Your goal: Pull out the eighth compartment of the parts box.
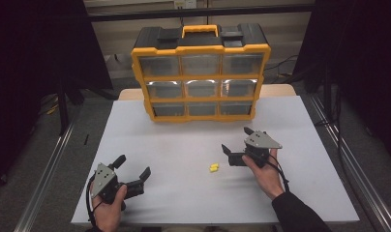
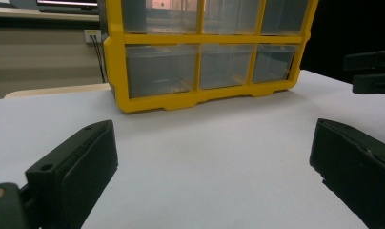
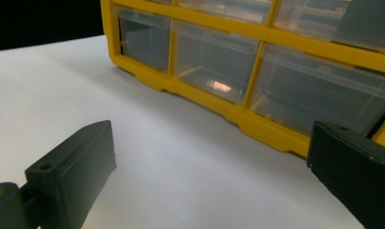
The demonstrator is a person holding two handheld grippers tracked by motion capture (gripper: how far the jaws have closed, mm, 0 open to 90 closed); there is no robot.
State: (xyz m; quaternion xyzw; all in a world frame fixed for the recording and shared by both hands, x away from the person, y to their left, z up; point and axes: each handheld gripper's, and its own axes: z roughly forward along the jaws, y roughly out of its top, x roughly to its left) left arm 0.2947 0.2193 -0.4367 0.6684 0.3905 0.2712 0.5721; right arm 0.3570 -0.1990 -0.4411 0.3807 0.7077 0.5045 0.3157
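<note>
The small yellow piece lies on the counter just off the jaws of my right gripper, toward my left gripper but well apart from it, and both grippers gape empty.

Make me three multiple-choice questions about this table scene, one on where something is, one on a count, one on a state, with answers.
1. Where does the small yellow piece lie?
A. In a drawer
B. On the table, nearer the right gripper
C. Between the left gripper's fingers

2. How many drawers does the yellow organizer show?
A. Nine
B. Six
C. Four

3. How is the left gripper?
A. Shut on the piece
B. Open, holding nothing
C. Shut, holding nothing

Answers: B, it lies on the white top just left of the right gripper; A, three rows of three; B, its fingers stand wide apart.
</note>
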